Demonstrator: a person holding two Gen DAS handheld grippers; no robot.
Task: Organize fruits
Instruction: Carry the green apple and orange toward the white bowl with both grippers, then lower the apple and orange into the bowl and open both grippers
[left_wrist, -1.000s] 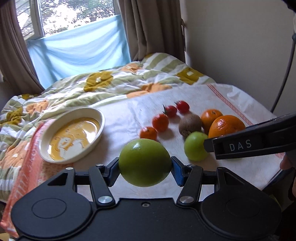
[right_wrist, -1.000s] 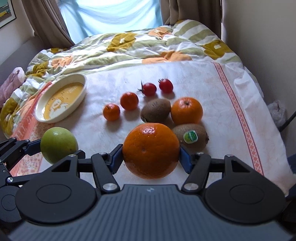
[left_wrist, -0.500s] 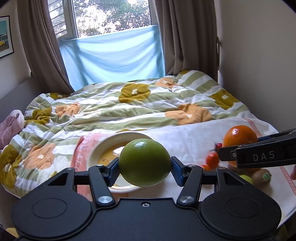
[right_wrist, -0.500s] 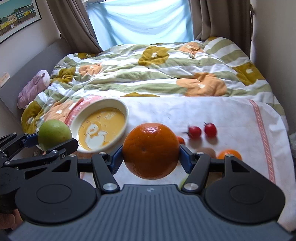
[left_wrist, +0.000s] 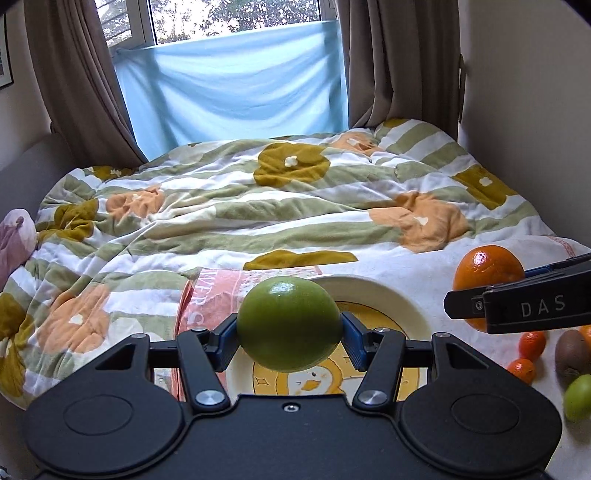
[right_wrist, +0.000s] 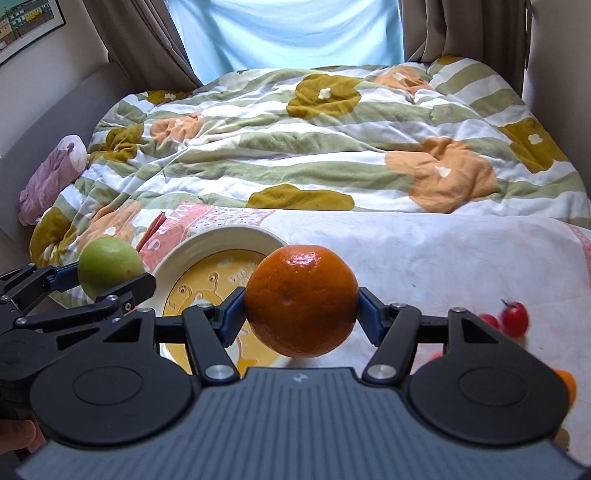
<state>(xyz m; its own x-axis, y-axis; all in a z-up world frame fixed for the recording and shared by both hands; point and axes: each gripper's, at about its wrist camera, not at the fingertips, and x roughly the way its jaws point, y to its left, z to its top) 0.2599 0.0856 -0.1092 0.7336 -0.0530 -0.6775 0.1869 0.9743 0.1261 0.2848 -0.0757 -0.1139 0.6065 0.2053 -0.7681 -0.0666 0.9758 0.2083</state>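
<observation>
Left gripper (left_wrist: 289, 332): fingers clamped on a green apple (left_wrist: 289, 324), one blue pad against each side; the apple hangs above the near-left part of the plate.
Right gripper (right_wrist: 301, 318): fingers clamped on a large orange (right_wrist: 301, 301), held in the air just right of the plate and above the white cloth (right_wrist: 443, 251).
Plate (right_wrist: 192, 247): cream rim, yellow centre with a cartoon duck; it rests on the cloth-covered bed, with pink lettered fabric behind it.
Loose fruit on the cloth, left wrist view: two small tangerines (left_wrist: 532, 345), a kiwi (left_wrist: 572, 355) and a second green apple (left_wrist: 578, 397), clustered at the right, well apart from the plate.
Loose fruit, right wrist view: two cherry tomatoes (right_wrist: 514, 319) to the right of the held orange.
Bed: a floral striped duvet (left_wrist: 295, 199) lies beyond the cloth, reaching to the blue sheet (left_wrist: 236, 96) hung over the window.
</observation>
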